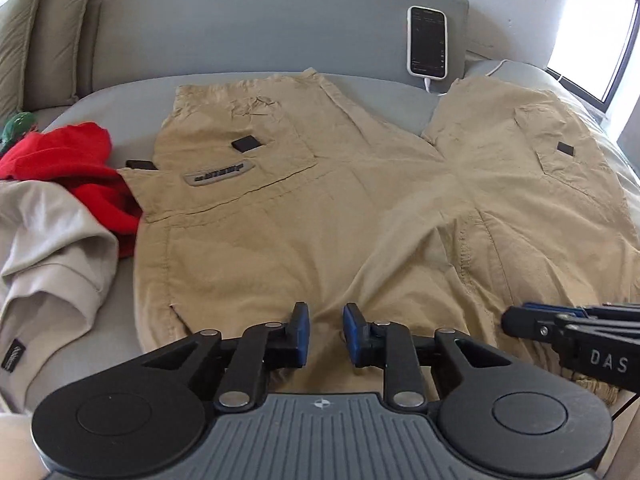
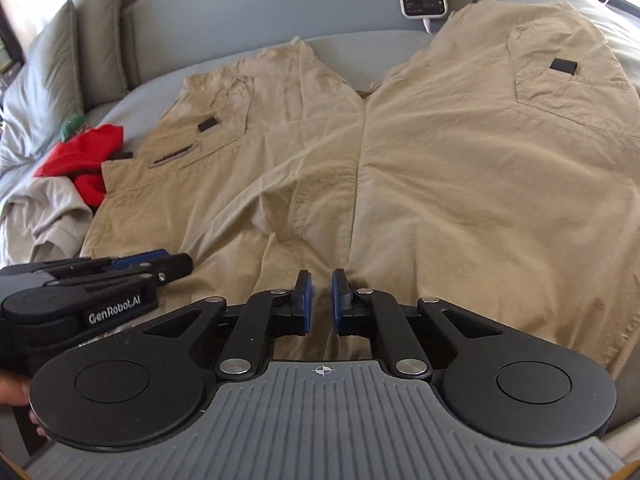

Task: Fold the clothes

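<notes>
Each gripper is matte black: the left gripper [image 1: 325, 330] and right gripper [image 2: 321, 300] share blue finger pads [image 1: 301, 322], silver pivot screws, round side discs at 4 and 8 o'clock, a ribbed grey base plate with crosshair mark, and white lettering.

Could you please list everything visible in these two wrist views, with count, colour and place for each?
cargo shorts: one, khaki, spread flat across the bed, legs pointing away.
red garment: one, red, crumpled left of the shorts.
beige garment: one, light beige, bunched at the near left.
phone: one, white-cased, dark screen, leaning on the headboard, white cable plugged in.
headboard: one, grey, behind the bed.
cushions: at least two, olive-grey, far left.
green item: one, partly hidden, unidentifiable, beside the red garment.
left gripper: one, black with blue fingers, narrow gap, at the shorts' near edge.
right gripper: one, same colours, narrow gap, beside it.
</notes>
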The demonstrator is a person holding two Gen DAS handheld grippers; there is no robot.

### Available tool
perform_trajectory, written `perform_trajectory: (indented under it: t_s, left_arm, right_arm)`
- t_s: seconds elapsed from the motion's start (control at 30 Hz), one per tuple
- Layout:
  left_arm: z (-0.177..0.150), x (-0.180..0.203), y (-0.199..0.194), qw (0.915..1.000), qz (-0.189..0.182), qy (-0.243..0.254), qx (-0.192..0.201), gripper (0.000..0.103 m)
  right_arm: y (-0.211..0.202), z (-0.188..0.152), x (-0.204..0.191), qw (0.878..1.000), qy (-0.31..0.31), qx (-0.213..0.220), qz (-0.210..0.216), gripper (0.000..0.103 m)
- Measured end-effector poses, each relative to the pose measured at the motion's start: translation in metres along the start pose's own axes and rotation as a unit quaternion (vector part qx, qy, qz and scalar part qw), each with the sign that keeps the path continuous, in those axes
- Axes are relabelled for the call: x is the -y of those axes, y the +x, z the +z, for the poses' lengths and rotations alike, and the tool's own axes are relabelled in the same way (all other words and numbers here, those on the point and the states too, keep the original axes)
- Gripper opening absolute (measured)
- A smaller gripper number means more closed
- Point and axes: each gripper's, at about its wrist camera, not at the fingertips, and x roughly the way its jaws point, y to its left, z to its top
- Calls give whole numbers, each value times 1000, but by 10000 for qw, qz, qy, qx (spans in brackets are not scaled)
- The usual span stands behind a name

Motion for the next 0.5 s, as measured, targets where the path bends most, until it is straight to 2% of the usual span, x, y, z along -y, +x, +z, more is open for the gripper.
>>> perform_trajectory:
  t_s: [0.07,0.1,0.17,0.23,0.3,0.33,0.37,0.43,0.47,0.5]
  left_arm:
    - [-2,-2,-20,9999,17,-83,138,26]
    - [-4,-2,-29,9997,-11,-107,223,28]
    - [-9,-2,-46,9991,-66,-155,394,38]
    - [-13,1,-51,9985,-102,-219,483,40]
    - [-18,7,-39,9990,-104,-162,398,40]
    - [-20,8,-30,9996,-84,-144,246,38]
    - [-24,10,-22,9999,-62,-81,117,32]
    - [-32,12,-8,9999,-21,89,-89,30]
    - [-34,15,-5,9996,18,270,-114,30]
    - [-33,18,-5,9992,59,382,-124,30]
  right_arm:
    - [-18,-2,3,9999,42,-74,64,19]
    - [-28,-4,5,9998,101,-37,145,27]
    - [-44,-9,8,9991,300,90,298,38]
    - [-53,-14,10,9976,504,209,436,38]
    - [-55,-19,10,9965,594,279,517,38]
    - [-52,-22,8,9969,540,270,504,38]
    - [-49,-25,6,9973,485,260,492,38]
    - [-35,-33,4,9986,338,60,399,36]
    - [-26,-37,5,9992,251,-160,262,32]
    - [-21,-41,6,9994,141,-199,234,32]
